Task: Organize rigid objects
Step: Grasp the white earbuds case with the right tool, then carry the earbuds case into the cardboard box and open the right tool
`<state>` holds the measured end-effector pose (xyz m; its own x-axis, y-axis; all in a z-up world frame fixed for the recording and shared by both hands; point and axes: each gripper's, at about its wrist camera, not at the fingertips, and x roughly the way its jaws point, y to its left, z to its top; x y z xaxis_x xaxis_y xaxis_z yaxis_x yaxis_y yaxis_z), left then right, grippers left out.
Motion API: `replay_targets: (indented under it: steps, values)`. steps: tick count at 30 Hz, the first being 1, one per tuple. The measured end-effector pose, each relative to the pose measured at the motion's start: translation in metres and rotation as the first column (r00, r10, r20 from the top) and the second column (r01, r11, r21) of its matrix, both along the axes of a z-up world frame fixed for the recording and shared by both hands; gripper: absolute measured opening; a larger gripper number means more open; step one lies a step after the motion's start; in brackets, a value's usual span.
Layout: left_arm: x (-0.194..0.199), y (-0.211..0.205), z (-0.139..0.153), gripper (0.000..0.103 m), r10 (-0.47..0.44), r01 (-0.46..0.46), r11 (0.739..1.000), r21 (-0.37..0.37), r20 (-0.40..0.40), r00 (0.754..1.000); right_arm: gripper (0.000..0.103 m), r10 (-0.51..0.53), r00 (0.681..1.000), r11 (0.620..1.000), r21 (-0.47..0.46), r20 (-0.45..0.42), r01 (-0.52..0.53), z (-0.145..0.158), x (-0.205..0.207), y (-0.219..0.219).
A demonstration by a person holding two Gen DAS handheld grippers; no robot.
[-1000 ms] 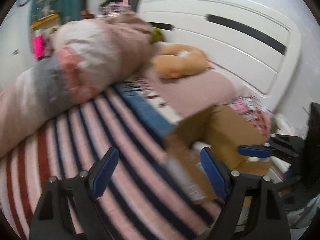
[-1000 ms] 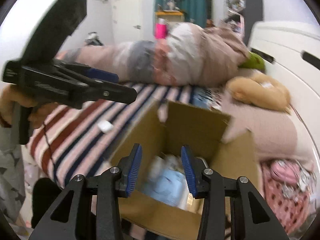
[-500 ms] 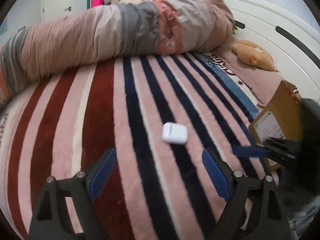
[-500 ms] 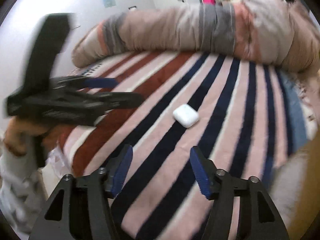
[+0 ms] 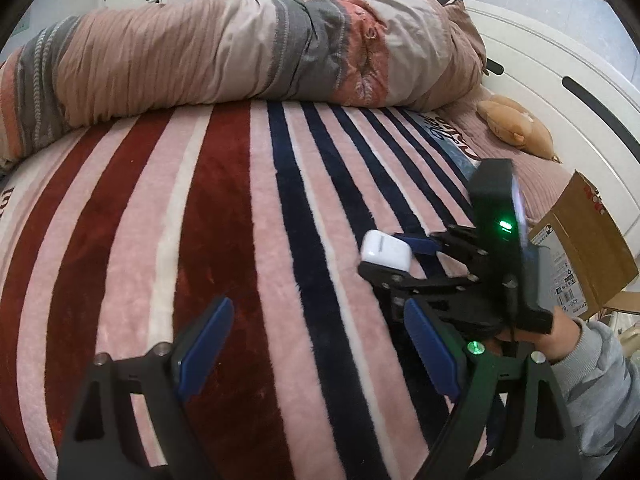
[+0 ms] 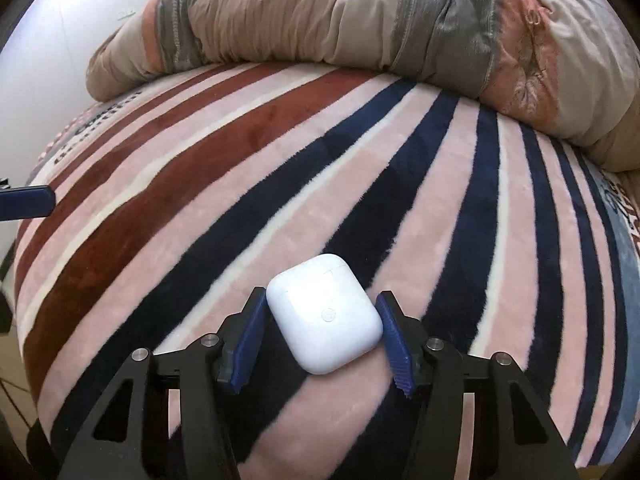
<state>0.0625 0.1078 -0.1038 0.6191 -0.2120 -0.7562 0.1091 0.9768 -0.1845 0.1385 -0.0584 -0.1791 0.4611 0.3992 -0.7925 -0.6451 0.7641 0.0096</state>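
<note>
A white earbud case (image 6: 325,313) lies on the striped blanket (image 6: 280,184). My right gripper (image 6: 322,334) is open with the case between its blue pads (image 6: 249,334), one on each side; whether they touch it is unclear. The left wrist view shows the case (image 5: 385,249) between the right gripper's fingers (image 5: 416,245). My left gripper (image 5: 316,356) is open and empty, hovering above the blanket (image 5: 224,216) to the left of the case.
A rolled quilt (image 5: 240,48) lies along the far side of the bed. A cardboard box (image 5: 580,248) stands at the right by the white headboard (image 5: 568,80). A tan plush toy (image 5: 516,124) sits on a pink pillow.
My right gripper swung from the cardboard box to the blanket and came down around the earbud case. My left gripper turned toward the middle of the bed.
</note>
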Motion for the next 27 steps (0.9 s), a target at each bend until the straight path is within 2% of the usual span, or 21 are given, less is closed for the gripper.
replay_targets:
  steps: [4, 6, 10, 13, 16, 18, 20, 23, 27]
  values:
    - [-0.005, -0.005, 0.010, 0.085, -0.017, 0.017, 1.000, -0.011, 0.015, 1.000, 0.051, 0.014, 0.999, 0.998, 0.062, 0.029, -0.015, 0.031, -0.029, -0.015]
    - [-0.009, -0.010, 0.018, 0.085, -0.037, 0.038, 0.998, -0.043, 0.023, 0.999, 0.051, 0.039, 0.997, 0.996, 0.072, 0.061, -0.043, 0.053, -0.050, -0.023]
    - [-0.022, -0.038, 0.053, 0.085, -0.175, 0.187, 0.969, -0.160, 0.090, 0.981, 0.051, 0.078, 0.985, 0.992, 0.082, 0.153, -0.092, 0.103, -0.092, -0.043]
    - [-0.031, -0.070, 0.080, 0.083, -0.270, 0.291, 0.940, -0.178, 0.135, 0.953, 0.051, 0.073, 0.975, 0.989, 0.110, 0.211, -0.098, 0.141, -0.116, -0.065]
    - [-0.033, -0.108, 0.105, 0.065, -0.365, 0.394, 0.897, -0.202, 0.167, 0.916, 0.051, 0.062, 0.955, 0.988, 0.117, 0.289, -0.100, 0.169, -0.137, -0.089]
    - [-0.029, -0.134, 0.117, 0.044, -0.413, 0.443, 0.869, -0.221, 0.168, 0.895, 0.051, 0.048, 0.940, 0.989, 0.113, 0.337, -0.091, 0.183, -0.148, -0.106]
    - [-0.026, -0.156, 0.126, 0.032, -0.449, 0.479, 0.850, -0.219, 0.175, 0.876, 0.051, 0.018, 0.930, 0.993, 0.106, 0.367, -0.061, 0.191, -0.152, -0.126]
    - [-0.021, -0.194, 0.136, 0.028, -0.494, 0.522, 0.833, -0.184, 0.177, 0.851, 0.050, -0.034, 0.930, 0.993, 0.121, 0.367, -0.012, 0.197, -0.149, -0.158]
    - [-0.009, -0.245, 0.139, 0.029, -0.555, 0.574, 0.803, -0.162, 0.150, 0.818, 0.050, -0.109, 0.932, 0.988, 0.142, 0.346, 0.062, 0.197, -0.142, -0.205]
